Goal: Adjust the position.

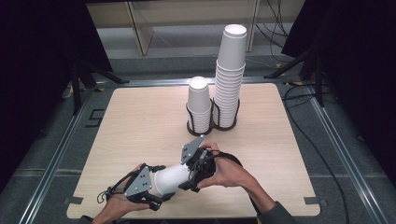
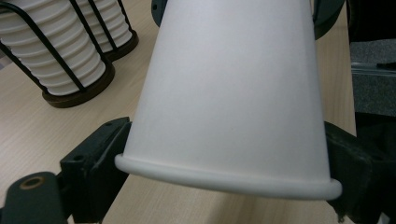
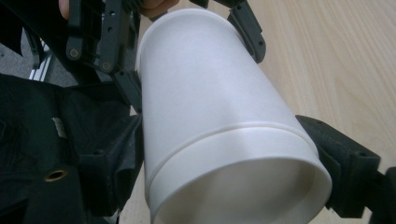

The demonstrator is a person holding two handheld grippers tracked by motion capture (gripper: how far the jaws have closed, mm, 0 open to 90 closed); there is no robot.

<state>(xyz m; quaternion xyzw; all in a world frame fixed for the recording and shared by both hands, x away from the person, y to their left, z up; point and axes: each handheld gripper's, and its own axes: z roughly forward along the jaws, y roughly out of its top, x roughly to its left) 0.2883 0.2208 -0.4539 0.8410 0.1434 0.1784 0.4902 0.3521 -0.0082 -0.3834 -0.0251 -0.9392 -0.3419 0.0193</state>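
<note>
A white paper cup point(image 1: 170, 179) lies on its side just above the front of the wooden table point(image 1: 140, 121), held between both grippers. My left gripper point(image 1: 158, 186) is shut on the cup's rolled-rim end; in the left gripper view the black jaws press either side of the rim of the cup point(image 2: 233, 93). My right gripper point(image 1: 186, 179) is shut on the cup's base end. In the right gripper view the cup point(image 3: 210, 84) runs away from the camera, hollow base nearest, with my right gripper point(image 3: 229, 158) clamped around it. A hand holds each gripper.
Two stacks of white cups stand in black wire holders at the middle back of the table: a short stack point(image 1: 199, 105) and a tall stack point(image 1: 230, 74) right of it. Cables trail on the floor at the right point(image 1: 299, 126). Metal rails border the table.
</note>
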